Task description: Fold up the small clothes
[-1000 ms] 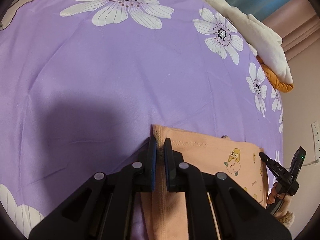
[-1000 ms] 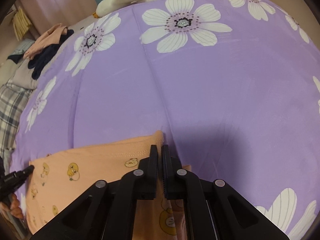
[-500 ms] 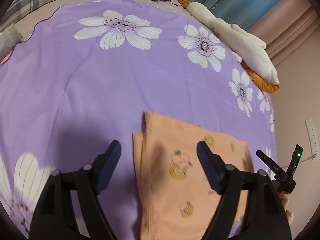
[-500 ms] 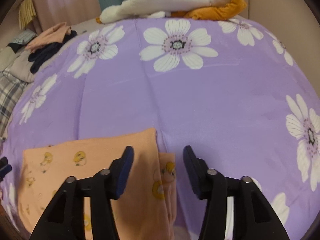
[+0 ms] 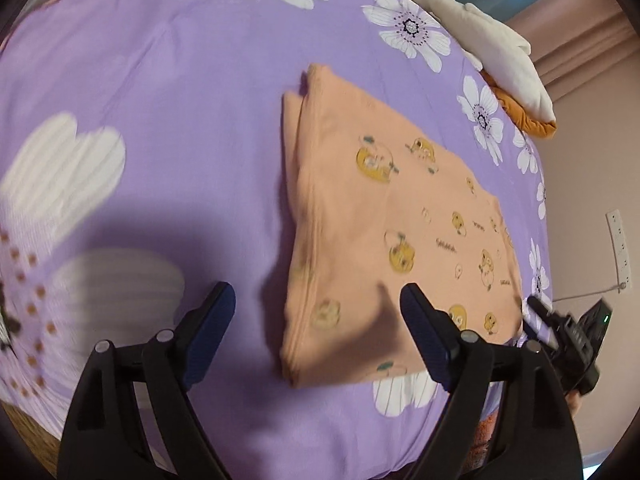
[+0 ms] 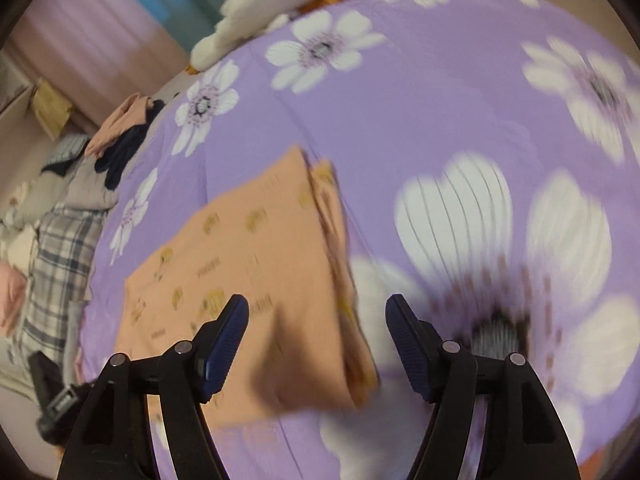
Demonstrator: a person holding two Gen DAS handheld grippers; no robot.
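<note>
A folded peach garment with yellow cartoon prints (image 5: 400, 220) lies flat on the purple flowered bedsheet (image 5: 160, 80). My left gripper (image 5: 316, 312) is open and empty, held above the garment's near left corner. In the right wrist view the same garment (image 6: 248, 272) lies ahead and to the left, and my right gripper (image 6: 316, 320) is open and empty above its near right edge. The right gripper also shows at the right edge of the left wrist view (image 5: 576, 332).
A white and orange plush toy (image 5: 500, 40) lies at the far edge of the bed. A pile of clothes (image 6: 120, 136) and a plaid cloth (image 6: 60, 264) lie at the far left in the right wrist view. A wall socket (image 5: 618, 240) is on the right.
Both grippers let go of the garment's edge, opened wide and drew back and up. The garment now lies folded on the sheet, farther from both grippers.
</note>
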